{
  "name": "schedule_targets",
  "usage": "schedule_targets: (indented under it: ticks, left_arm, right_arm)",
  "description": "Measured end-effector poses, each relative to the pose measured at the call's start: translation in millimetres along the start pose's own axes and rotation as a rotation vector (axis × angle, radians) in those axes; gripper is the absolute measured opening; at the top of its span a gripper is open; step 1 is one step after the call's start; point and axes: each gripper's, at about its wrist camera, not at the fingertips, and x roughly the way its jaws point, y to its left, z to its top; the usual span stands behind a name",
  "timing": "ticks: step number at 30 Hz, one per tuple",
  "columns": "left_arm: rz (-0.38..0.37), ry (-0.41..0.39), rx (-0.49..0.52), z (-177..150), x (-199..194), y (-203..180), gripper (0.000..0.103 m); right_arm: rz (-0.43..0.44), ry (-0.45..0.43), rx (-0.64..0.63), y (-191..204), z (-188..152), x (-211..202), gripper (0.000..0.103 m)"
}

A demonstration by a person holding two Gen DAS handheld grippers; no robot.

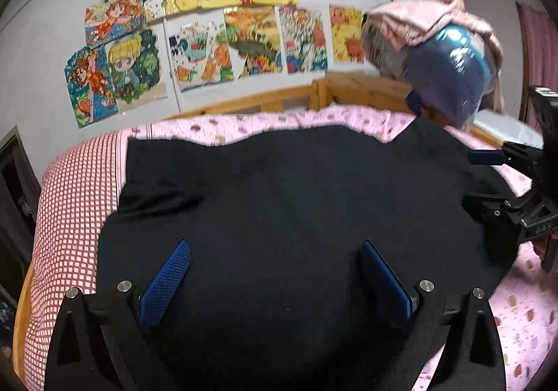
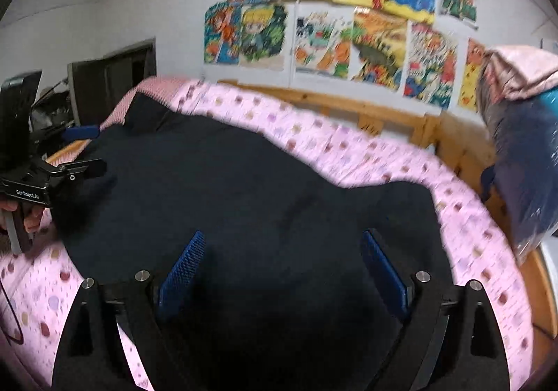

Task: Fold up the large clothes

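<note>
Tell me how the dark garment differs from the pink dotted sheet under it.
The dark garment is plain navy-black; the pink dotted sheet is pale with small spots. The garment lies on top, spread with a few creases; the sheet lies beneath and shows only around its edges. Both are fabric lying on the bed.

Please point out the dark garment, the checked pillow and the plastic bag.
Garment (image 1: 279, 188): left wrist view, its flat middle.
Pillow (image 1: 73, 202): left wrist view, its checked top.
Bag (image 1: 446, 77): left wrist view, its shiny blue side.
</note>
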Motion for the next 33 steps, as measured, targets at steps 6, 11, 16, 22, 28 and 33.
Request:
schedule_targets:
  ticks: [6, 11, 16, 22, 28, 33]
  left_arm:
    - [0.035, 0.013, -0.123, 8.7, 24.2, 12.8, 0.103]
    - [0.076, 0.021, -0.154, 11.9, 42.8, 18.4, 0.103]
    - [0.092, 0.041, -0.221, 11.9, 55.6, 27.9, 0.103]
    - [0.093, 0.072, -0.251, 12.4, 65.1, 31.4, 0.103]
    - [0.037, 0.108, -0.277, 9.5, 74.7, 36.5, 0.103]
    - [0.015, 0.121, -0.283, 8.7, 79.1, 38.9, 0.103]
  right_arm:
    - [-0.017, 0.035, 0.013, -2.9, -16.8, 29.7, 0.088]
    - [-0.054, 0.03, 0.03, -13.7, -6.9, 52.3, 0.088]
    - [-0.114, 0.039, 0.052, -23.3, -0.2, 74.1, 0.088]
    - [-0.138, 0.069, 0.133, -40.7, -4.6, 94.3, 0.092]
    - [-0.076, 0.128, 0.218, -55.2, -14.6, 114.7, 0.101]
    - [-0.012, 0.136, 0.28, -61.9, -28.2, 123.5, 0.102]
